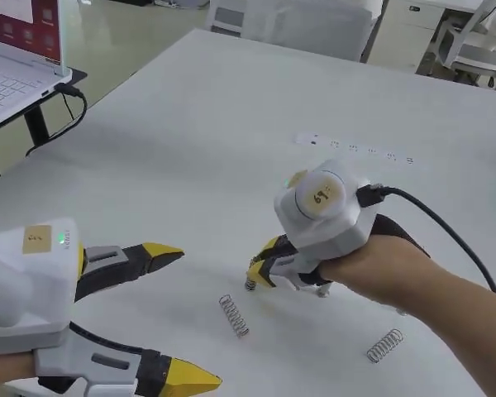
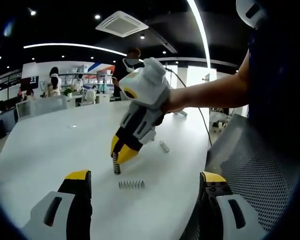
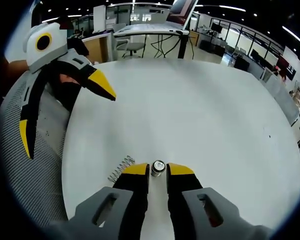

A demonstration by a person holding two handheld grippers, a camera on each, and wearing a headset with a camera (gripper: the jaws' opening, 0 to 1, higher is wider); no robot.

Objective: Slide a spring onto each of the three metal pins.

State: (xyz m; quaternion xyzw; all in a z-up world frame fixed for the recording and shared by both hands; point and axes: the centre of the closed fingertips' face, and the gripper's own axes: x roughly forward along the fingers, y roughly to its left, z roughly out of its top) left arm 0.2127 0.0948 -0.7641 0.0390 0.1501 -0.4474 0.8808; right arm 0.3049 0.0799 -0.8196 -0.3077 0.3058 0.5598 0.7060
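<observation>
Closest in, at the bottom left of the head view, the left gripper (image 1: 198, 317) is hovering just above the white table (image 1: 231, 124) with its yellow-tipped jaws spread wide and nothing between them. Just past it, a loose spring (image 1: 234, 315) is lying flat on the tabletop. A second loose spring (image 1: 385, 345) is lying well apart to the right, below the person's hand (image 1: 372, 265).

That hand is tilting the right gripper (image 1: 255, 275) downward. Its jaws are pressing nearly together, pinching an upright spring (image 2: 116, 164) whose lower end is touching the table. The right gripper view is showing a round metal end between the tips; I cannot tell whether a pin is sitting inside the coils. A black cable (image 1: 438, 227) is trailing off the gripper to the right.

Beyond the right gripper, bare tabletop is stretching away to a white power strip (image 1: 355, 150) lying flat. The table's left edge is running diagonally up the head view, with a laptop (image 1: 12, 66) sitting past it on a separate stand. In the left gripper view the near edge is curving between the jaws, and a grey mesh chair (image 2: 250, 160) is sitting right against it.
</observation>
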